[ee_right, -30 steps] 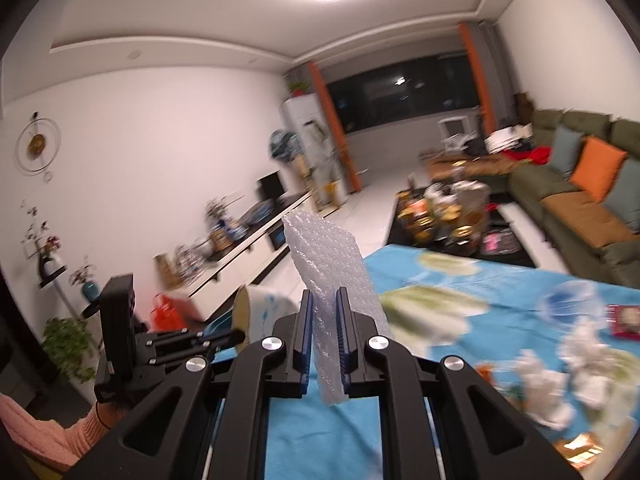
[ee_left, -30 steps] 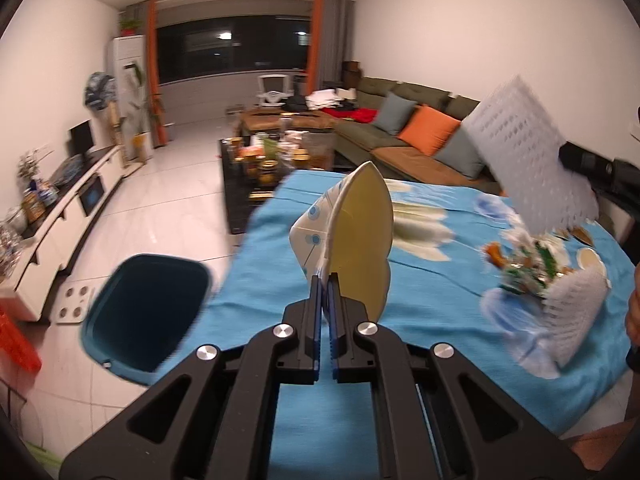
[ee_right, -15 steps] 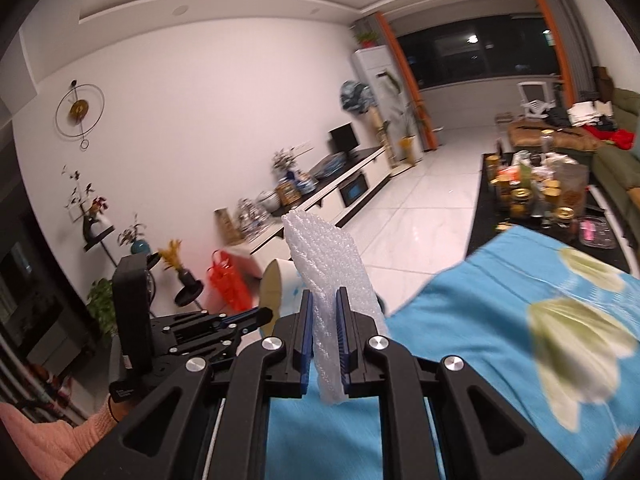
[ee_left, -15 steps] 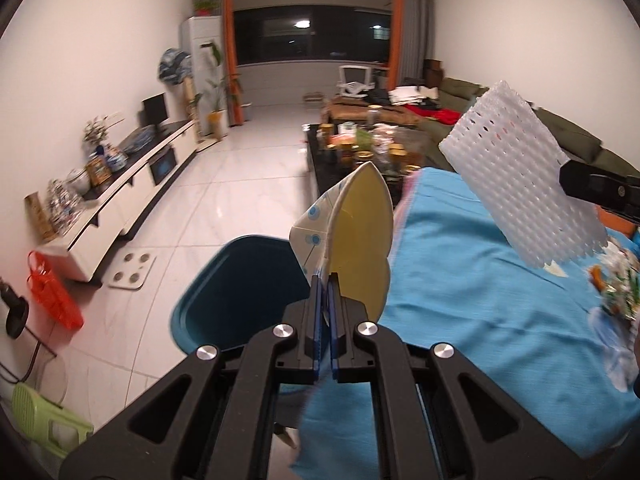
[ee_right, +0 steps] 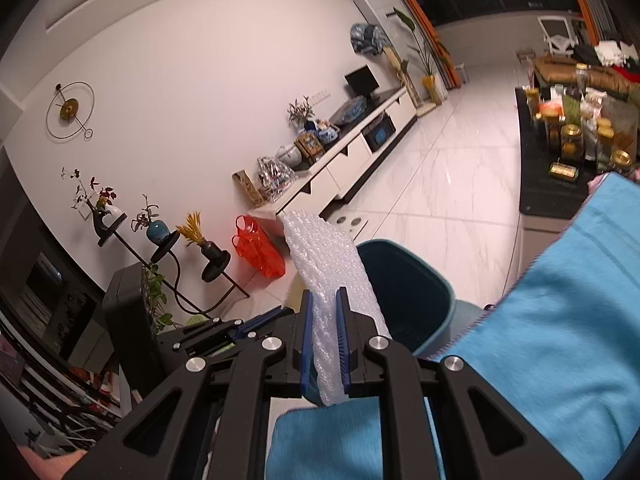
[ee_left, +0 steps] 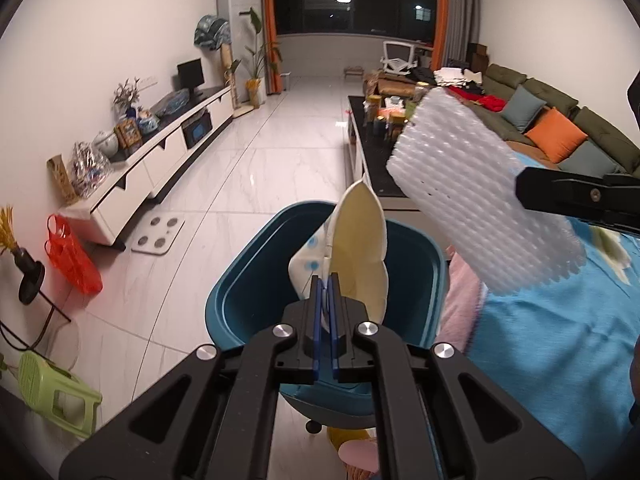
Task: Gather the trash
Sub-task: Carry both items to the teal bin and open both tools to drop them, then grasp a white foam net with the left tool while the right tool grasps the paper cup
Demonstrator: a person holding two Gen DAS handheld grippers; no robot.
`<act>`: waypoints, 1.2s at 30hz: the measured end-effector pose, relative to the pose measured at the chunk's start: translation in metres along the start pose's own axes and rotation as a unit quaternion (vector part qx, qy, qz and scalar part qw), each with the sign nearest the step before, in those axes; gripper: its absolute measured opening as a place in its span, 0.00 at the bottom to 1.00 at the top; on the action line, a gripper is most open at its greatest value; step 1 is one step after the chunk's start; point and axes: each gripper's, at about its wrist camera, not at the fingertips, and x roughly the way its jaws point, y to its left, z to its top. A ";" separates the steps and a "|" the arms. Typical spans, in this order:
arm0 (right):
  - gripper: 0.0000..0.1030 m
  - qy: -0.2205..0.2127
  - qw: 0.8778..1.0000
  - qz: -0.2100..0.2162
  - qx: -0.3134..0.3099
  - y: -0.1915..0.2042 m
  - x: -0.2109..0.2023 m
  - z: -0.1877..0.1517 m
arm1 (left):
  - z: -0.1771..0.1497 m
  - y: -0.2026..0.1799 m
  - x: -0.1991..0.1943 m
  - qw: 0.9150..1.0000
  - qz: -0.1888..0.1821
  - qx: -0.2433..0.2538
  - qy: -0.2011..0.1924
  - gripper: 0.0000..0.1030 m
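The paper cup (ee_left: 352, 256) pinched in the left claw (ee_left: 326, 280) and the foam net (ee_right: 326, 276) squeezed in the right claw (ee_right: 324, 300) should be let go only once the bin (ee_left: 248, 280) is right below each claw.

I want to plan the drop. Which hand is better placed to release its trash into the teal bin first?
Left, probably: its folded paper plate hangs over the open teal bin, while the right's foam net sleeve sits beside the rim.

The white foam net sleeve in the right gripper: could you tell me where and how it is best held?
As now: the right gripper pinches the foam net sleeve across its thin faces near one short end. It is flat and soft, so a grip near the end leaves the rest hanging free to drop into the teal bin.
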 end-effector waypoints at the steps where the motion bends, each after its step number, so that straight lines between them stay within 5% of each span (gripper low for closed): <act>1: 0.10 0.005 1.000 -0.001 0.003 -0.001 0.007 0.001 | -0.001 0.000 0.007 1.000 0.000 -0.004 0.005 0.04; 11: 0.13 0.062 0.996 -0.042 0.049 -0.022 0.071 0.000 | -0.014 0.013 0.064 0.999 0.007 -0.027 0.042 0.08; 18: 0.39 0.058 0.994 -0.061 0.066 -0.027 0.075 -0.003 | -0.016 0.003 0.058 0.999 0.009 -0.041 0.029 0.30; 30: 0.45 -0.009 0.998 -0.047 0.045 -0.020 -0.017 -0.009 | -0.017 -0.022 -0.031 0.999 -0.011 -0.012 -0.047 0.47; 36: 0.52 -0.047 0.996 -0.074 -0.008 -0.004 -0.101 -0.036 | -0.030 -0.079 -0.091 0.990 -0.101 0.052 -0.087 0.61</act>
